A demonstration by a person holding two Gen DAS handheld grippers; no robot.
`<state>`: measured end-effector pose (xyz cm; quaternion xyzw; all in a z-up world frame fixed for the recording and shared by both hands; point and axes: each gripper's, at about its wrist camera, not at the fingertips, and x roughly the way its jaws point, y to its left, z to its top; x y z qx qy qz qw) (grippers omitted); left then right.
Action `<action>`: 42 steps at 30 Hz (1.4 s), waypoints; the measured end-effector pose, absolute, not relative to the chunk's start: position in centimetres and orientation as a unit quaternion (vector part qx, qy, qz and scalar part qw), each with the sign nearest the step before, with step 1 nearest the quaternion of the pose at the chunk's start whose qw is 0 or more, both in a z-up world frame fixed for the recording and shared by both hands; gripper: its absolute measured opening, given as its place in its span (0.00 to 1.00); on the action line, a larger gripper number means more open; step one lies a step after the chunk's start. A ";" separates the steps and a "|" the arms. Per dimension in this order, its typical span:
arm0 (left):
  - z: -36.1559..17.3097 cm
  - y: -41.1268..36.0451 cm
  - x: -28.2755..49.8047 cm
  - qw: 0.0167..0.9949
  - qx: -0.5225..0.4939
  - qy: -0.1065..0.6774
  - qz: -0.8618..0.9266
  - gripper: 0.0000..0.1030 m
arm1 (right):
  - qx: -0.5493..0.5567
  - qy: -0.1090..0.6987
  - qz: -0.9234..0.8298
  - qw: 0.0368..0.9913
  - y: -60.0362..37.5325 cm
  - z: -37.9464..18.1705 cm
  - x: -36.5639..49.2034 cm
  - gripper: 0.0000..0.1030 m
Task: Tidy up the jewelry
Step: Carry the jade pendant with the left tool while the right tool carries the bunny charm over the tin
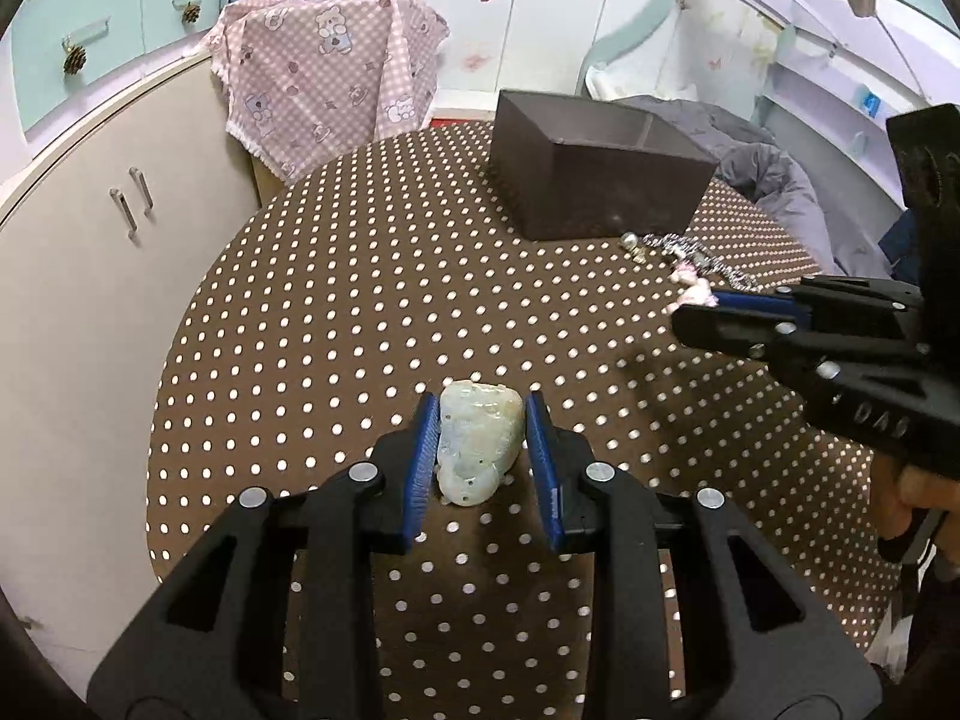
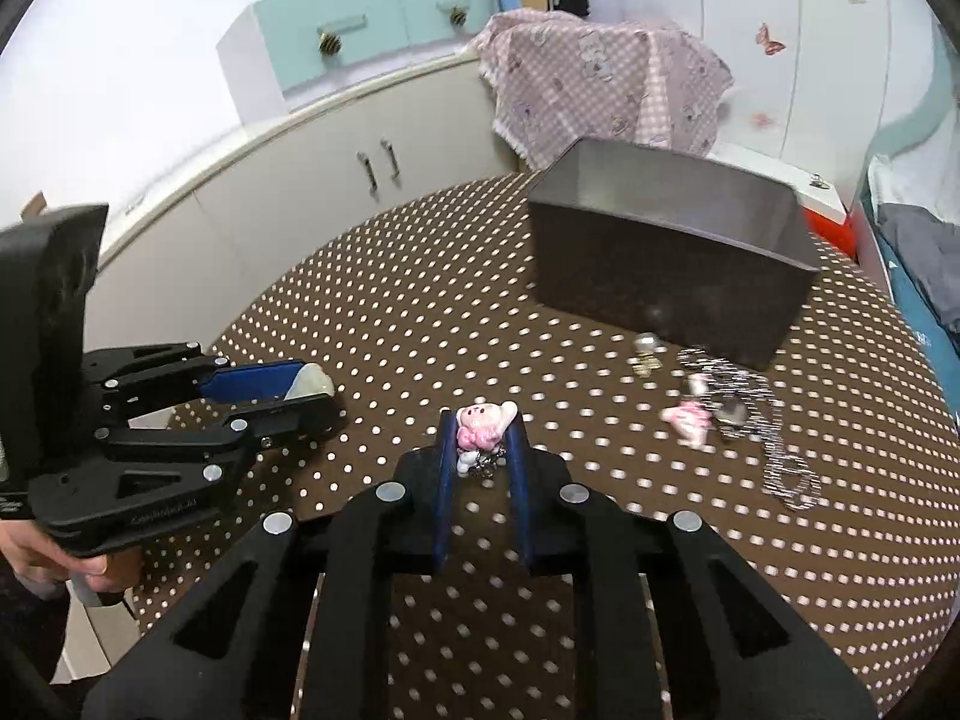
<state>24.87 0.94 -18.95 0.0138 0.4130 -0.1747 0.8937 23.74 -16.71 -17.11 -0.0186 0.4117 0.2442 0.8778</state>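
My left gripper (image 1: 480,450) clamps the pale jade stone (image 1: 477,441) at lower centre; my right gripper (image 2: 483,450) pinches the pink charm (image 2: 483,426), its chain half hidden. The blurred necklace (image 2: 756,420) lies right, near the dark box (image 2: 672,282).

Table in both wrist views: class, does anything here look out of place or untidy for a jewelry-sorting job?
Yes. A beaded chain, a pink charm and a small metal piece lie loose on the dotted tablecloth beside the dark box, not inside it. The chain sprawls in an untidy tangle. Nothing looks damaged.
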 end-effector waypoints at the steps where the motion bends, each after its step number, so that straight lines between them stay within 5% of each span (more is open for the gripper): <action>1: -18.7 0.9 24.8 0.895 0.014 0.410 -0.176 0.28 | -0.015 0.408 0.242 0.880 -17.2 -16.7 23.7 0.14; 26: -7.5 -2.6 28.0 0.930 0.008 0.292 -0.224 0.28 | -0.005 0.287 0.199 0.937 -24.1 -4.6 25.5 0.14; 42: -5.3 -6.1 35.8 0.916 -0.030 0.310 -0.255 0.29 | 0.032 0.318 0.212 0.924 -24.2 -4.8 34.1 0.15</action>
